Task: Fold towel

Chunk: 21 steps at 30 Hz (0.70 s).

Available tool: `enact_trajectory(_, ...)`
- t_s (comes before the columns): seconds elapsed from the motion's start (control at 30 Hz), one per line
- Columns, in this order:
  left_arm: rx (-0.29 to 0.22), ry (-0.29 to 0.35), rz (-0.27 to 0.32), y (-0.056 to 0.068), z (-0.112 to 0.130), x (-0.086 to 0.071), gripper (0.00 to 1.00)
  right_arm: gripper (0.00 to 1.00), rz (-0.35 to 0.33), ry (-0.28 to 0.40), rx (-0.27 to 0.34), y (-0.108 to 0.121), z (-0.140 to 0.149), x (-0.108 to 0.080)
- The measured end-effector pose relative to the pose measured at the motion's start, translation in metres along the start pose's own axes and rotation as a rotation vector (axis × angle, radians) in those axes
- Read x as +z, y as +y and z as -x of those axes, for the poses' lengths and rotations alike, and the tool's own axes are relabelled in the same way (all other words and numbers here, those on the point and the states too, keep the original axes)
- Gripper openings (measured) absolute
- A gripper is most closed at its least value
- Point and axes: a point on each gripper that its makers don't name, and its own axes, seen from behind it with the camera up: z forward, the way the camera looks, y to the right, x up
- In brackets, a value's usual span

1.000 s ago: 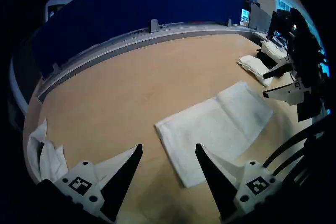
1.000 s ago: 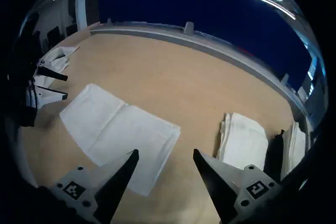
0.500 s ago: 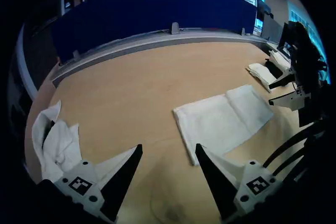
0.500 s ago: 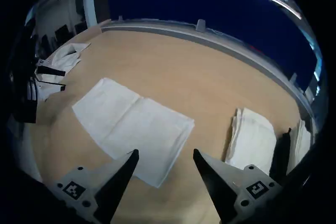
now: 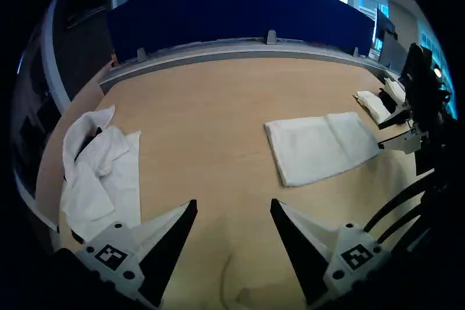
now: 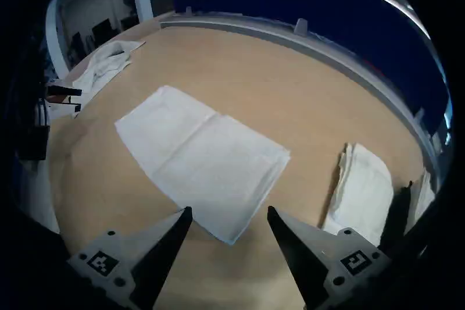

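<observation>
A white towel, folded into a flat rectangle with a crease across it, lies on the wooden table. My left gripper stands open with nothing between its fingers, well short of the towel and to its left. In the right gripper view the same towel lies just beyond my right gripper, which is open and empty above the towel's near corner. The right gripper shows at the far right of the left gripper view, the left gripper at the far left of the right gripper view.
A heap of crumpled white towels lies at the table's left end, also seen as the heap. A stack of folded towels sits to the right. A blue divider panel runs along the table's far edge.
The left gripper has swung left and drawn back, so the crumpled heap has come further into view and the towel lies farther off. The right gripper has shifted slightly over the towel's near corner.
</observation>
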Motion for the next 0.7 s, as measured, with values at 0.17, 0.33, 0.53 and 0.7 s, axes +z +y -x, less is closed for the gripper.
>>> enact_trajectory(0.17,-0.021,0.001,-0.016,-0.008,0.008,-0.011,0.94,1.0,-0.012,-0.017,-0.011,-0.001,0.005,0.001)
enact_trajectory(0.33,-0.029,0.01,-0.03,-0.016,0.007,-0.017,0.94,1.0,-0.023,-0.035,-0.017,-0.002,0.011,0.003)
enact_trajectory(0.53,-0.033,0.01,-0.036,-0.02,0.01,-0.021,0.94,0.82,-0.035,-0.067,-0.019,-0.004,0.022,0.004)
enact_trajectory(0.7,-0.035,0.008,-0.036,-0.02,0.014,-0.024,0.94,0.65,-0.036,-0.081,-0.012,-0.003,0.029,0.005)
